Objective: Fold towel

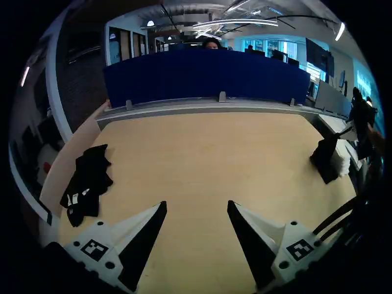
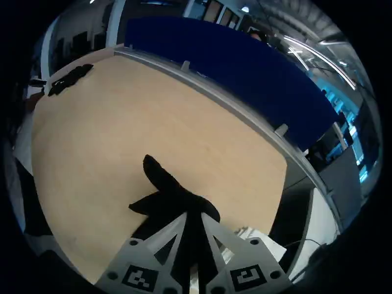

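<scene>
The right gripper (image 2: 193, 215) has its two fingers drawn almost together, with a fold of the black towel (image 2: 166, 191) pinched between them, so the cloth bunches up in a peak at the grip and trails a loose corner out over the table (image 2: 122, 127) towards the blue divider (image 2: 235, 63). That hold looks like a way to get one edge off the wood so it can be carried over the rest. The left gripper (image 1: 196, 208) is wide open with nothing between its fingers. It points squarely at the divider across bare table, probably because it is waiting for a free corner to take. From there the towel sits out towards one end of the divider, close to the table's edge, while a dark heap (image 1: 87, 183) of cloth (white tags show on it, though whether it is folded I cannot tell) lies off the divider's opposite end, well apart from the work. The fold seems barely begun: the towel is gathered, not spread flat, and a clean crease needs a second corner held.
</scene>
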